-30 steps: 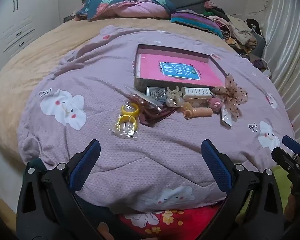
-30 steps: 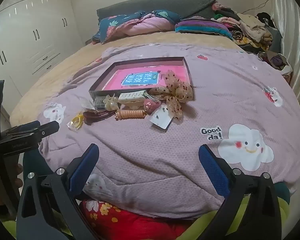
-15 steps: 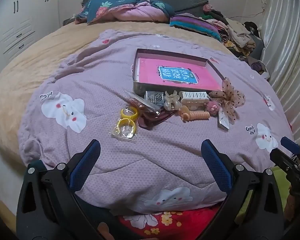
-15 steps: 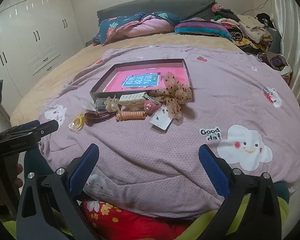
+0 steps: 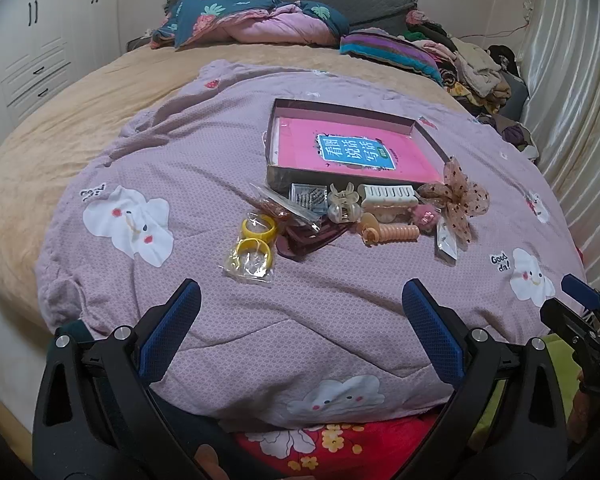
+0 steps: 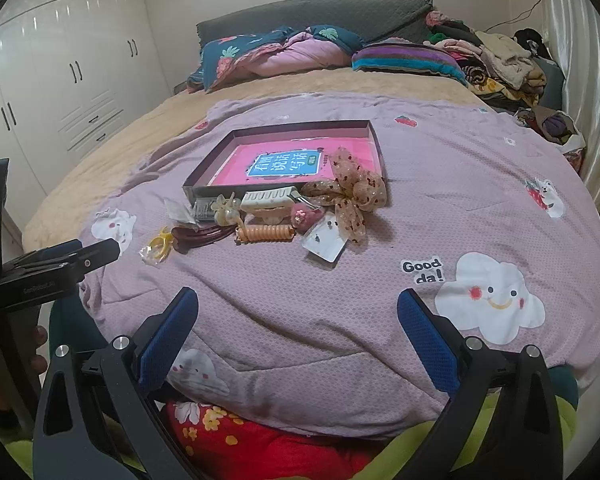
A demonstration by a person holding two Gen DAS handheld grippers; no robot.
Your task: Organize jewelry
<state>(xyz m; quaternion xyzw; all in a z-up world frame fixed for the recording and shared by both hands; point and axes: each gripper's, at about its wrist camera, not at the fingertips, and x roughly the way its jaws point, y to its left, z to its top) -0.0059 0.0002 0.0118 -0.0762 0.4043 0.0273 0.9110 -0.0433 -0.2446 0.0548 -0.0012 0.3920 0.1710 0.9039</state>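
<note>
A shallow box (image 5: pixel 342 111) (image 6: pixel 374 136) with a pink card inside lies on a purple quilt. In front of it lies a heap of hair accessories: yellow rings in a clear bag (image 5: pixel 252 250) (image 6: pixel 158 245), a white claw clip (image 5: pixel 388 196) (image 6: pixel 268 199), an orange spiral tie (image 5: pixel 392 233) (image 6: pixel 266 233), a dotted tulle bow (image 5: pixel 460 196) (image 6: pixel 350 190) and an earring card (image 6: pixel 326 240). My left gripper (image 5: pixel 300 332) and my right gripper (image 6: pixel 298 330) are both open and empty, held over the quilt's near edge, well short of the heap.
The purple quilt (image 5: pixel 180 160) covers a bed with a tan blanket (image 5: pixel 60 120). Pillows and folded bedding (image 5: pixel 260 20) lie at the headboard, a clothes pile (image 5: pixel 480 68) at the back right. White wardrobes (image 6: pixel 60 80) stand left, curtains (image 5: pixel 572 100) right.
Both views have drawn back and risen slightly, so the box and heap sit a little farther off. Both grippers stay open.
</note>
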